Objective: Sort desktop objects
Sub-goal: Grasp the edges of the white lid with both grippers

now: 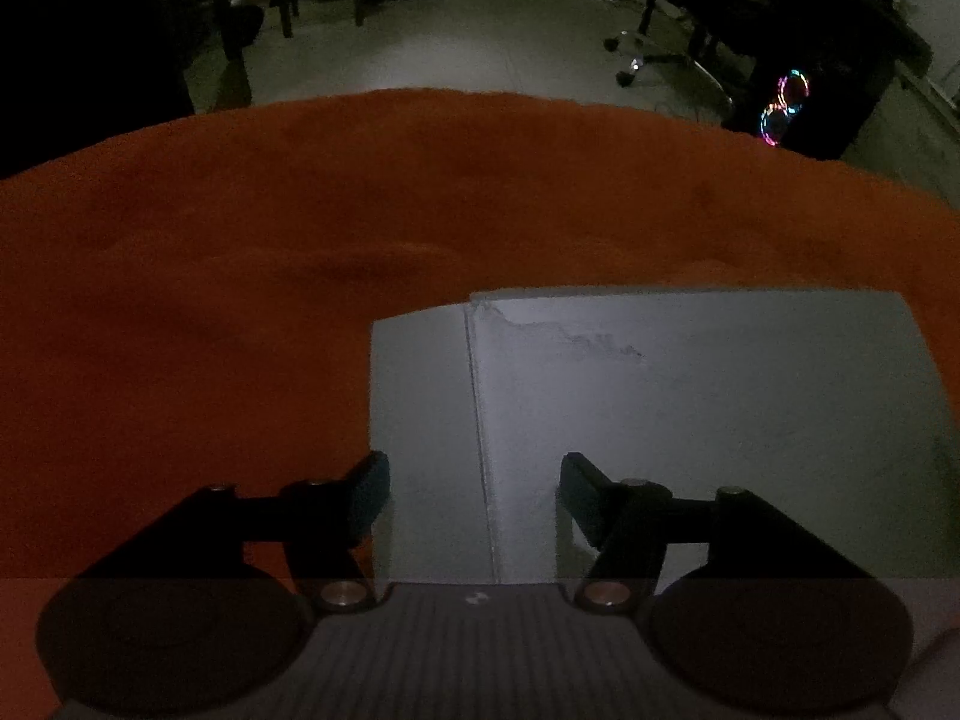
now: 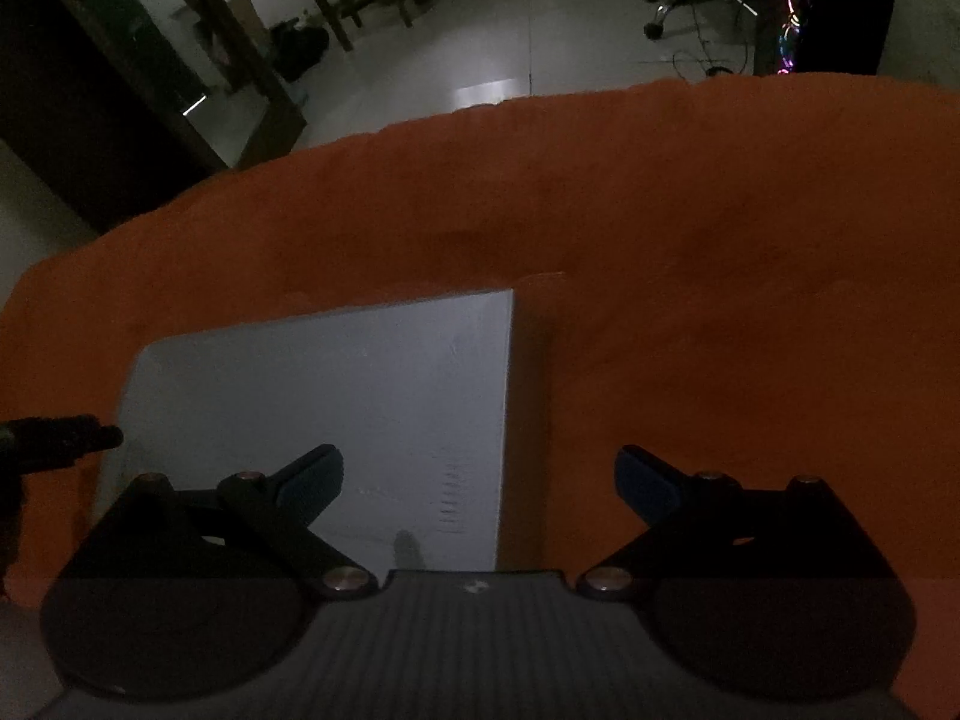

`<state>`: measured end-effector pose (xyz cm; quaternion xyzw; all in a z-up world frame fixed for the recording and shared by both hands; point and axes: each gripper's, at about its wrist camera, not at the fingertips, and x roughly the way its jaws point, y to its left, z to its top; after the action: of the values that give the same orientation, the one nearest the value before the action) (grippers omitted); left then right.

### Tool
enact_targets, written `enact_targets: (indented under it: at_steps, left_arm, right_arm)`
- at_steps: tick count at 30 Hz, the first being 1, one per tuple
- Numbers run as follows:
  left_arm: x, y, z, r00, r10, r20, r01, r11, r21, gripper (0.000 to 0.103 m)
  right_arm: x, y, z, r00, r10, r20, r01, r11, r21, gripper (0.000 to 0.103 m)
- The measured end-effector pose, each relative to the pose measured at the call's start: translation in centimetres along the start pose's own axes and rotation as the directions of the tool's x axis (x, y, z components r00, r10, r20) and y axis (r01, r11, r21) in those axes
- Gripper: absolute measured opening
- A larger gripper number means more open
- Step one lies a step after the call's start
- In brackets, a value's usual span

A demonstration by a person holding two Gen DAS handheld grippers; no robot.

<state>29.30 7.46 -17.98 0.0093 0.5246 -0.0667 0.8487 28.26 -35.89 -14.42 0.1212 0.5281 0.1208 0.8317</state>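
Left wrist view: orange cloth [image 1: 240, 300] under a white box [image 1: 690, 420], dim room beyond; left gripper [image 1: 474, 495] and right gripper [image 2: 477, 489] both hover wide apart, empty, over the box, which lies at 1 and 11 o'clock.

Both wrist cameras look forward and downward from close above the orange cloth [image 1: 240, 300], sharing the white box [image 2: 336, 396] and room beyond.

white box [image 2: 336, 414] near edge hidden by tongs
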Motion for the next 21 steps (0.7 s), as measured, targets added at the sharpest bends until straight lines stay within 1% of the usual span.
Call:
enact_targets:
  at_steps: [2,4,6,9,10,12,15,17,18,20,21]
  left_arm:
    - [0.4,-0.1,-0.1,1.000,0.004,-0.008,-0.004,1.000,0.003,0.062]
    - [0.5,0.1,-0.1,1.000,0.006,-0.009,-0.006,1.000,-0.006,0.066]
    - [0.5,0.4,-0.1,1.000,0.009,-0.016,-0.010,1.000,-0.025,0.069]
    - [0.6,1.0,0.0,0.999,0.024,-0.030,-0.026,0.998,-0.057,0.084]
    - [0.6,1.2,0.0,0.999,0.025,-0.037,-0.028,0.997,-0.073,0.084]
    - [0.8,1.9,-0.2,0.999,-0.010,-0.049,0.004,0.993,-0.117,0.083]
    - [1.3,2.4,-0.4,0.994,-0.080,-0.070,0.069,0.987,-0.145,0.083]
    - [1.6,2.4,-0.4,0.992,-0.103,-0.074,0.093,0.986,-0.137,0.083]
    - [1.6,2.3,-0.4,0.992,-0.102,-0.075,0.092,0.987,-0.130,0.084]
    - [1.7,2.5,-0.3,0.991,-0.111,-0.080,0.100,0.986,-0.135,0.086]
    - [1.7,2.8,-0.3,0.988,-0.127,-0.084,0.114,0.983,-0.147,0.089]
  right_arm:
    - [0.4,0.1,-0.1,1.000,0.002,-0.008,-0.002,1.000,-0.003,0.100]
    - [0.8,0.2,-0.3,1.000,0.009,-0.020,-0.009,1.000,-0.001,0.100]
    - [1.2,0.4,-0.6,0.999,0.024,-0.043,-0.024,1.000,0.005,0.100]
    - [1.8,0.8,-0.9,0.996,0.038,-0.077,-0.037,0.999,0.015,0.100]
    - [2.0,0.9,-1.1,0.995,0.045,-0.088,-0.044,0.999,0.016,0.100]
    - [2.5,1.3,-1.5,0.993,0.052,-0.106,-0.051,0.999,0.015,0.100]
    - [3.2,2.0,-2.0,0.992,0.045,-0.118,-0.044,0.999,0.006,0.103]
    - [3.4,2.7,-2.2,0.994,0.015,-0.112,-0.017,1.000,-0.021,0.103]
    - [3.4,3.1,-2.2,0.994,-0.003,-0.112,-0.001,0.999,-0.038,0.103]
    - [3.4,3.5,-2.1,0.993,-0.016,-0.115,0.010,0.999,-0.050,0.103]
    - [3.3,3.5,-2.0,0.993,-0.011,-0.116,0.006,0.999,-0.040,0.103]
